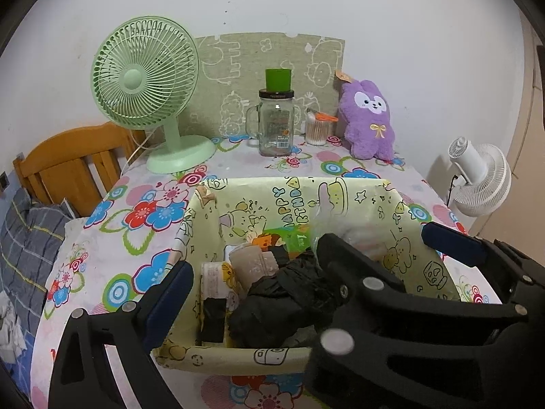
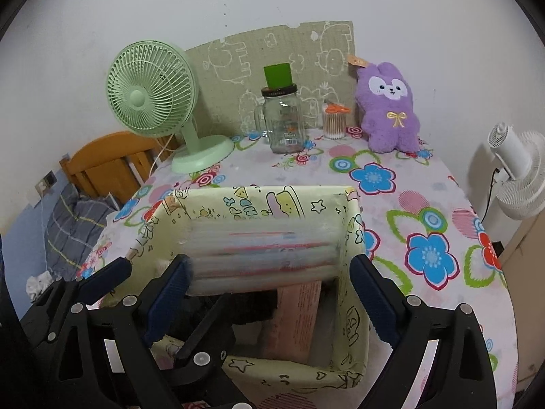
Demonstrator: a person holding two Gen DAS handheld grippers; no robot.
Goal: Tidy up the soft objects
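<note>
A yellow cartoon-print box [image 1: 344, 191] stands on the flowered table and holds black cloth [image 1: 282, 300], small rolled items [image 1: 252, 262] and packets. My right gripper [image 2: 269, 266] is shut on a clear plastic packet of striped soft goods [image 2: 262, 255] and holds it over the box [image 2: 354, 225]. My left gripper [image 1: 327, 262] is open around the box's near side; the right gripper's black arm [image 1: 374, 289] crosses between its fingers. A purple plush rabbit [image 1: 369, 119] sits at the back right; it also shows in the right wrist view [image 2: 388, 112].
A green desk fan [image 1: 146, 78] stands at the back left. A glass jar mug with a green cup on top [image 1: 276, 122] and a cotton-swab tub [image 1: 315, 129] stand at the back. A white fan [image 1: 480, 173] is off the table's right; a wooden headboard [image 1: 68, 163] is left.
</note>
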